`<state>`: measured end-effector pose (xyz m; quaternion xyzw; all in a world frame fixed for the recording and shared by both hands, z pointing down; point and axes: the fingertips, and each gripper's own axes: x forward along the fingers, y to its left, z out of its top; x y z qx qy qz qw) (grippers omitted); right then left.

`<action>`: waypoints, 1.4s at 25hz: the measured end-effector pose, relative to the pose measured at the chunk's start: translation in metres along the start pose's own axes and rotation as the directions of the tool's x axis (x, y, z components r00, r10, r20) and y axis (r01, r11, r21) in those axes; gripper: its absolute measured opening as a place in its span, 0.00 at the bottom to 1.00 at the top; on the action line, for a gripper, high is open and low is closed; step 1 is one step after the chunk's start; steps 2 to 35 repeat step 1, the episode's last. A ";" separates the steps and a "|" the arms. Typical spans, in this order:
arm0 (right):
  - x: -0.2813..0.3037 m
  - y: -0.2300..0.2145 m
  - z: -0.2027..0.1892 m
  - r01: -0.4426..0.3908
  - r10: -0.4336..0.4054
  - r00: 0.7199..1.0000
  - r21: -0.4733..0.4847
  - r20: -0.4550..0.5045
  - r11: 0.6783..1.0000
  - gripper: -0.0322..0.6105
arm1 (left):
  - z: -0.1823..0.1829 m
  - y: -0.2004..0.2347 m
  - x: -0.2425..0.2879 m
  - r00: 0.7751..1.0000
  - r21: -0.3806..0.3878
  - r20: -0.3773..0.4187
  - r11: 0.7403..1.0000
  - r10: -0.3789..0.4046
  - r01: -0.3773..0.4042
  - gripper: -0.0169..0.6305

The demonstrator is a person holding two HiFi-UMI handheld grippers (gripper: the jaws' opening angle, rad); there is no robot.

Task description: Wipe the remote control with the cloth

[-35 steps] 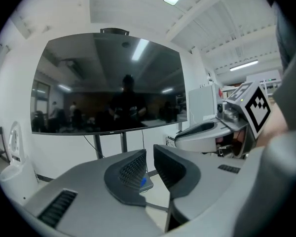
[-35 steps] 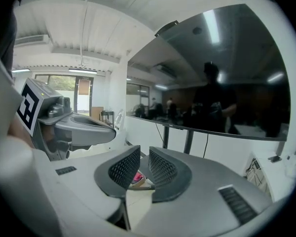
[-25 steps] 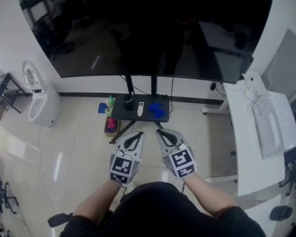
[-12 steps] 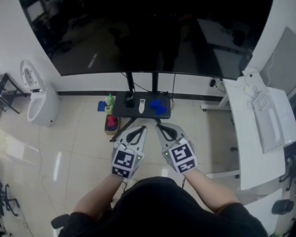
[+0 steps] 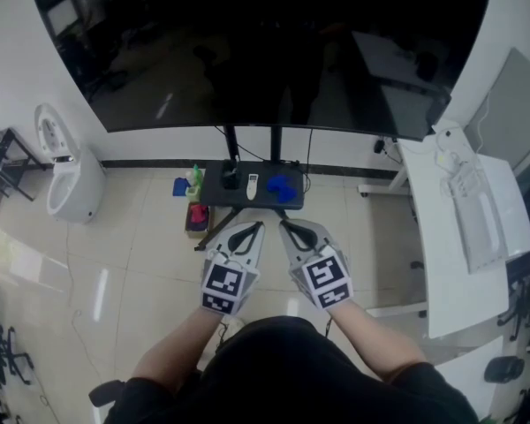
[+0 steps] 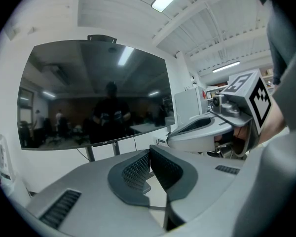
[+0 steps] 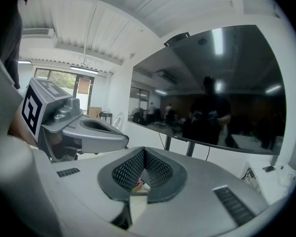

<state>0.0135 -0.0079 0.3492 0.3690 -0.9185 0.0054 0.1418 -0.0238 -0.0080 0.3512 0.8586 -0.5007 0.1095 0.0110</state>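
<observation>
now | left tool (image 5: 251, 230), right tool (image 5: 288, 229): jaws together, empty | remote (image 5: 253, 182), blue cloth (image 5: 280, 187) on black table (image 5: 247, 200) under big screen (image 5: 265, 51)

remote (image 5: 253, 182) left of cloth (image 5: 281, 188) on table (image 5: 247, 200)

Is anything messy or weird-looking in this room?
Nothing looks spilled or tipped: the slim white remote control lies flat beside the blue cloth on the small black table. The one odd thing is what looks like a white toilet standing by the wall, left of the big black television.
</observation>
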 end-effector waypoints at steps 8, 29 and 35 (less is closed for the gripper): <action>0.000 0.000 0.000 0.000 0.000 1.000 0.004 -0.002 1.000 0.06 | -0.001 -0.001 0.001 1.000 0.000 0.000 1.000 0.000 0.000 0.03; 0.000 0.000 0.000 0.000 0.000 1.000 0.004 -0.002 1.000 0.06 | -0.001 -0.001 0.001 1.000 0.000 0.000 1.000 0.000 0.000 0.03; 0.000 0.000 0.000 0.000 0.000 1.000 0.004 -0.002 1.000 0.06 | -0.001 -0.001 0.001 1.000 0.000 0.000 1.000 0.000 0.000 0.03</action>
